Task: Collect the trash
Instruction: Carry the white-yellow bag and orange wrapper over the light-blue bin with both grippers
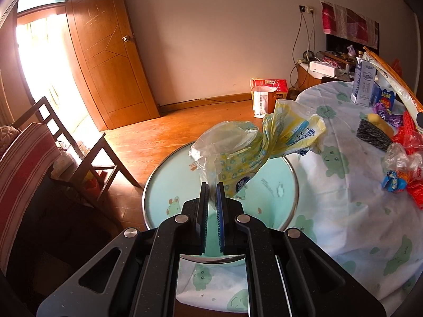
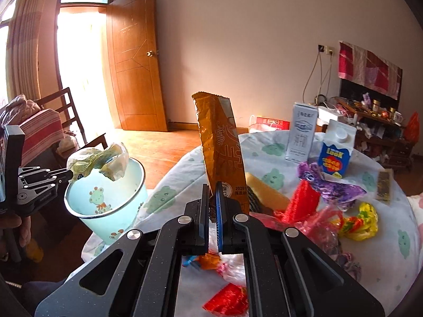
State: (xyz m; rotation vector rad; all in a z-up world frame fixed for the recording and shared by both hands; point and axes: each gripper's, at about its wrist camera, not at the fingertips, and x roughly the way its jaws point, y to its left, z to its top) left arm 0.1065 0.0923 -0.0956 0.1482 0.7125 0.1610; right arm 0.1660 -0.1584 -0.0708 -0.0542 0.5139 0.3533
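over the bin (image 2: 105,211), left gripper (image 1: 212,185) pinches a crumpled wrapper (image 1: 253,148); right gripper (image 2: 212,185) clamps a seemingly upright orange wrapper (image 2: 222,148).

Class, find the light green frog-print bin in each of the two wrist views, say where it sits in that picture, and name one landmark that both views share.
Left wrist view: the bin fills the lower centre, seen from above, behind the left gripper.
Right wrist view: the bin stands at lower left, beside the table.
Shared landmark: the open wooden door.
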